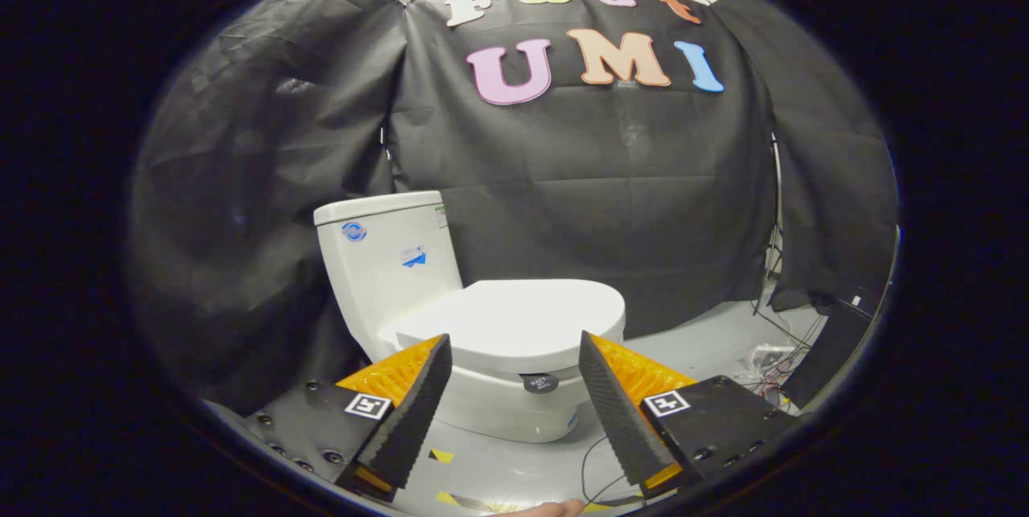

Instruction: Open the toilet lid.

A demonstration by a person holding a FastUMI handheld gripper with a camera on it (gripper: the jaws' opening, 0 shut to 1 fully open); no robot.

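A white toilet [450, 316] stands on the grey floor against the black cloth wall, its tank [386, 256] at the back left. Its lid [514, 316] lies flat and closed over the bowl. A small black round piece [540, 383] sits under the front edge of the lid. My gripper [514, 348] is open, its fingertips level with the lid's front edge and a short way in front of it. The lid shows in the gap between the fingers, and neither finger touches it.
Grey floor [691, 340] spreads to the right of the toilet, with a tangle of cables [768, 360] and a black box [832, 340] near the right wall. A thin black wire [591, 469] and yellow-black tape marks [440, 455] lie on the floor below the fingers.
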